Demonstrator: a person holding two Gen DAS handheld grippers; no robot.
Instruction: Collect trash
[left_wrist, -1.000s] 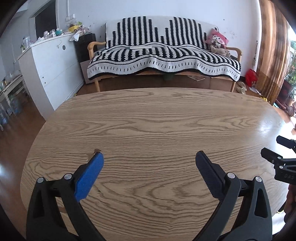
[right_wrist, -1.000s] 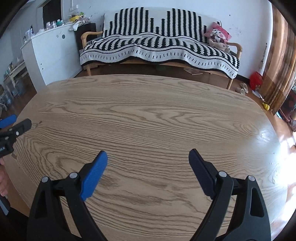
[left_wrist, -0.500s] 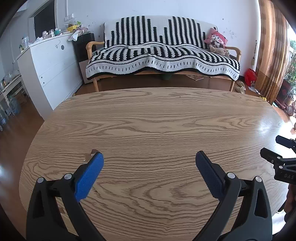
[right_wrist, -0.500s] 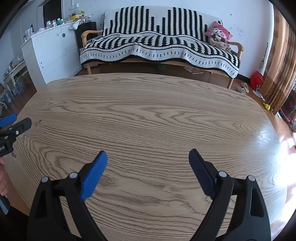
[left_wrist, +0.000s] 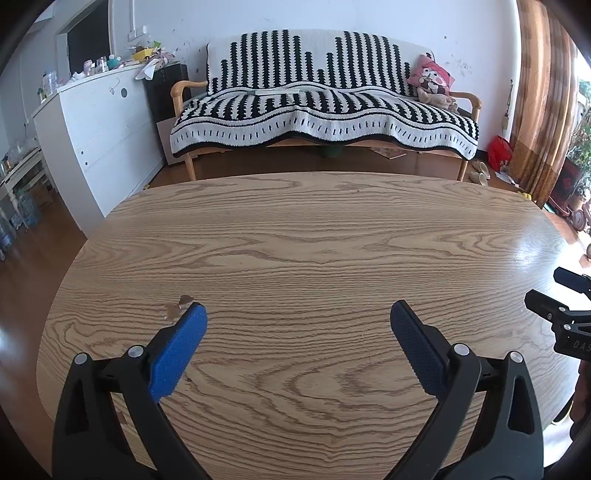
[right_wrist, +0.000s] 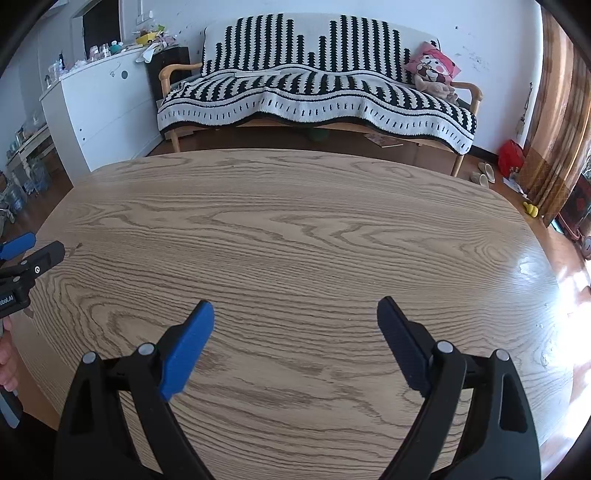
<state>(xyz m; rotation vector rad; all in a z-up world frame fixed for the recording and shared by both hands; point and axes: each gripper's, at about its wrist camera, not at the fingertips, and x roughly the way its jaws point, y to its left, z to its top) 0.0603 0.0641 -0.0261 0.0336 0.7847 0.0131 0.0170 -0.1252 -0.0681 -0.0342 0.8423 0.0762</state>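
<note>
Over the last second my left claw (left_wrist: 297, 314) has eased back a touch, baring small brown scraps (left_wrist: 177, 305) just beyond its left fingertip on the wooden table (left_wrist: 314, 236), so with both it and my right claw (right_wrist: 295, 314) splayed and empty, those scraps look like my only trash.

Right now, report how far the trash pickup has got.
Done: nothing shows as collected; no bin or bag is in view. In hand: nothing. The left gripper and right gripper both hover over the table with jaws wide and empty. Left: the only candidate is a few small brown scraps beside the left gripper's left tip, though they may be marks.
</note>
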